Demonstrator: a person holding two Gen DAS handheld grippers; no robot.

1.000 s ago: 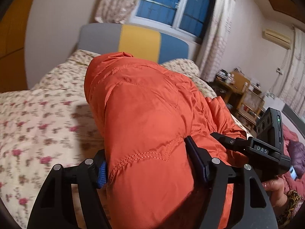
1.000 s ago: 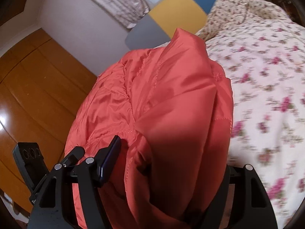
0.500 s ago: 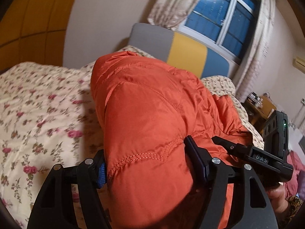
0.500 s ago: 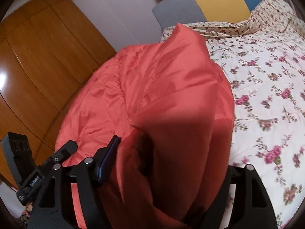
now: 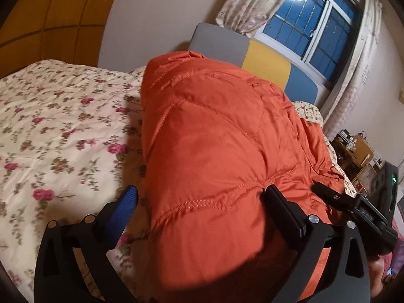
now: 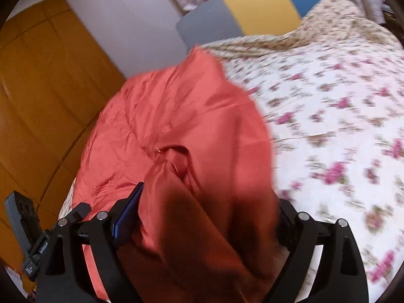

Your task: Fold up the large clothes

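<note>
An orange quilted puffer jacket lies bunched over the floral bed; it also fills the right wrist view. My left gripper is open: its blue-padded left finger stands clear of the cloth, while the right finger touches the jacket's hem. My right gripper has the jacket's edge bunched between its fingers, the left finger pressing the fabric; the right finger is partly hidden by cloth. The right gripper also shows in the left wrist view at the right edge.
The floral bedspread covers the bed, also in the right wrist view. A grey, yellow and blue headboard stands under a window. A wooden wardrobe is on the left. Cluttered small tables stand at the right.
My left gripper's jaws have opened, and its blue-padded finger has come off the jacket. Both grippers have swung, with more bedspread now showing. The right gripper keeps its hold.
</note>
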